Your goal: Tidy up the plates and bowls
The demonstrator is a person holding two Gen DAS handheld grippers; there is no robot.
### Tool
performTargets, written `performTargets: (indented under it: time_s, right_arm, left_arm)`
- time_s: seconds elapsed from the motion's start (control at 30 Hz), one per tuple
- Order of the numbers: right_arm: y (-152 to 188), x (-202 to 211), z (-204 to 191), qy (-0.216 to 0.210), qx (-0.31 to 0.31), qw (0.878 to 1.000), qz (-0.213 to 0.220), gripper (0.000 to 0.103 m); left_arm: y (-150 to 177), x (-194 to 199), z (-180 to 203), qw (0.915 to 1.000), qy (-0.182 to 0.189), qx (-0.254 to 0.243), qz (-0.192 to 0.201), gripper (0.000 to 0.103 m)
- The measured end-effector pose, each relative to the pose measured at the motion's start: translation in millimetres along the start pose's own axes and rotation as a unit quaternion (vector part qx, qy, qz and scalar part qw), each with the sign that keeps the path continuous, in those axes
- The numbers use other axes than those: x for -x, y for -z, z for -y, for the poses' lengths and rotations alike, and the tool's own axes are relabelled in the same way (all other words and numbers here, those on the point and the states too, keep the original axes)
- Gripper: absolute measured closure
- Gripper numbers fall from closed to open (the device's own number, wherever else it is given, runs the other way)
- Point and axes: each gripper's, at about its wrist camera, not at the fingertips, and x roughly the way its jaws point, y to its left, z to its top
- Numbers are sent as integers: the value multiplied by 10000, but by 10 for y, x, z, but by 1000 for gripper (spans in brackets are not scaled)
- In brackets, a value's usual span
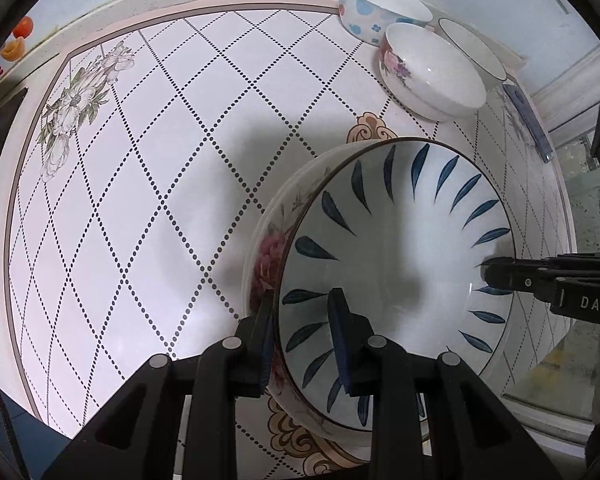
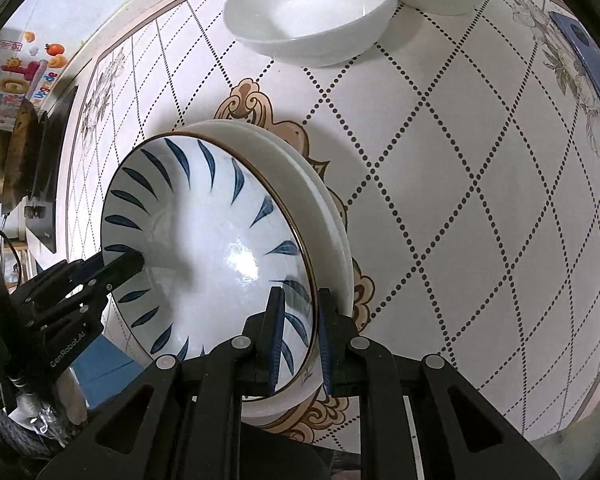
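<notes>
A blue-leaf plate lies on top of a rose-patterned plate on the table; both show in the right wrist view as the leaf plate and a white plate under it. My left gripper is shut on the stack's near rim, one finger inside the leaf plate and one outside. My right gripper is shut on the leaf plate's opposite rim. Each gripper shows in the other's view, the right one and the left one.
Three bowls stand at the table's far side: a blue-dotted one, a rose-patterned one and a dark-rimmed one. A blue flat object lies near the table edge. A stove with a pan is at left.
</notes>
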Motion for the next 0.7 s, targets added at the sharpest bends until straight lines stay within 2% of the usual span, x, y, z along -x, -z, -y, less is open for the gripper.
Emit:
performTargets:
  time_s: [0.33, 0.7]
  right_arm:
    - [35, 60, 60, -204, -135, 9996, 125, 83]
    - [120, 117, 101, -313, -306, 9984, 360, 83]
  left_arm:
    - [30, -53, 115, 9994, -325, 121, 24, 80]
    - [38, -68, 137, 9986, -474, 206, 48, 80]
